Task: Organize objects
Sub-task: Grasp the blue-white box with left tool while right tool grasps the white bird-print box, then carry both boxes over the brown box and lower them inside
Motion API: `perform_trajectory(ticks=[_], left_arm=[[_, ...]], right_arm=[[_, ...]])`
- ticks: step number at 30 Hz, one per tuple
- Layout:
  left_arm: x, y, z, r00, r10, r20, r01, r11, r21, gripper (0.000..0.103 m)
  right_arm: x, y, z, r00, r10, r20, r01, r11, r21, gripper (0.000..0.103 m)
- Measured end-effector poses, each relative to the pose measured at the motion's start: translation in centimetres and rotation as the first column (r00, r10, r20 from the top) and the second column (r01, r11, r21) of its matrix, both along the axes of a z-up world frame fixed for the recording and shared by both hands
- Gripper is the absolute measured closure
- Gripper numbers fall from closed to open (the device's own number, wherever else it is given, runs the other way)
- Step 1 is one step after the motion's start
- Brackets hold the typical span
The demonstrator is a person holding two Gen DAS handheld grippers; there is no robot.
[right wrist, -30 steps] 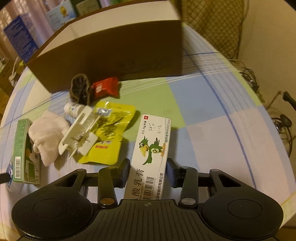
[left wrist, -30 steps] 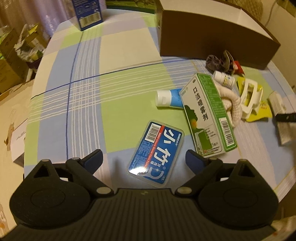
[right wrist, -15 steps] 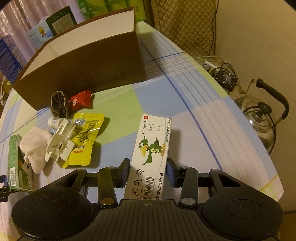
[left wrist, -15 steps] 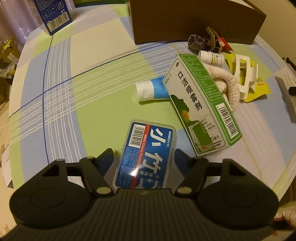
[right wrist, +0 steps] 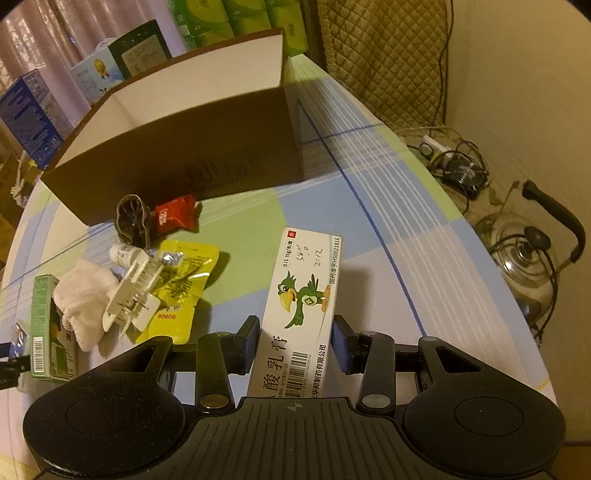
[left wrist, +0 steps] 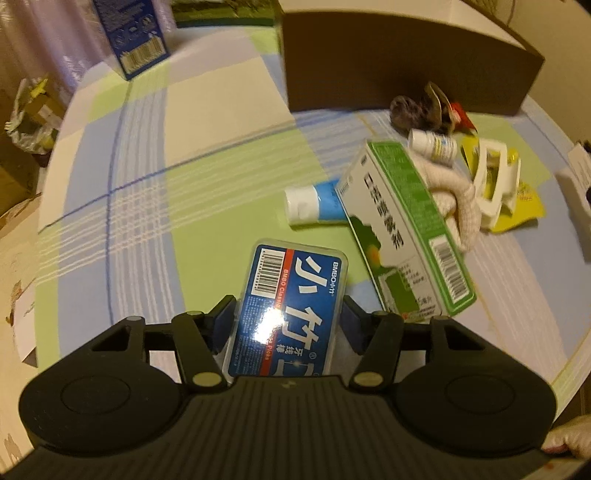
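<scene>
My left gripper is shut on a blue floss-pick case with white characters, held just above the checked tablecloth. My right gripper is shut on a white ointment box printed with a green parrot, lifted off the table. A brown open cardboard box stands at the back. Between them lie a green-and-white spray box, a blue tube, a white cloth, a white clip, a yellow pouch, a small bottle and a red packet.
A blue carton stands at the far left of the table. Several cartons stand behind the brown box. Off the table's right edge a kettle and cables sit on the floor. The table edge curves close on the right.
My left gripper has moved in around the blue floss-pick case and shut on it. My right gripper has lifted higher with the ointment box, so more of the brown box's inside shows.
</scene>
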State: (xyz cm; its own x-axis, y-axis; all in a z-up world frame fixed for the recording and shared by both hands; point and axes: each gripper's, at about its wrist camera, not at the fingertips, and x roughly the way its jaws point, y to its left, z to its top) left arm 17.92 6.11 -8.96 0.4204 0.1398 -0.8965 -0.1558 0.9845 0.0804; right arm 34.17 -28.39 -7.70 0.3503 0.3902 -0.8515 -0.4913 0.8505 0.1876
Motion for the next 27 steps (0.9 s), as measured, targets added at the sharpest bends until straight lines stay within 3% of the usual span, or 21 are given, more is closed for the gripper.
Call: perform_trajectory(ticks=[12,27], left_arm=[[2.1,-0.6,6.1,0.989,0.102,0.105,-0.105,0.994,0.026,0.048],[12.6,-5.8,12.0,0.971,0.059,0.233,-0.073,0.996,0.051,0.048]], right_arm=[[3.2,1.8,3.2,0.991,0.123,0.049,-0.126,0.990,0.058,0.064],[10.5,6.5,8.4,0.955,0.252,0.154,-0.276,0.949,0.155,0.064]])
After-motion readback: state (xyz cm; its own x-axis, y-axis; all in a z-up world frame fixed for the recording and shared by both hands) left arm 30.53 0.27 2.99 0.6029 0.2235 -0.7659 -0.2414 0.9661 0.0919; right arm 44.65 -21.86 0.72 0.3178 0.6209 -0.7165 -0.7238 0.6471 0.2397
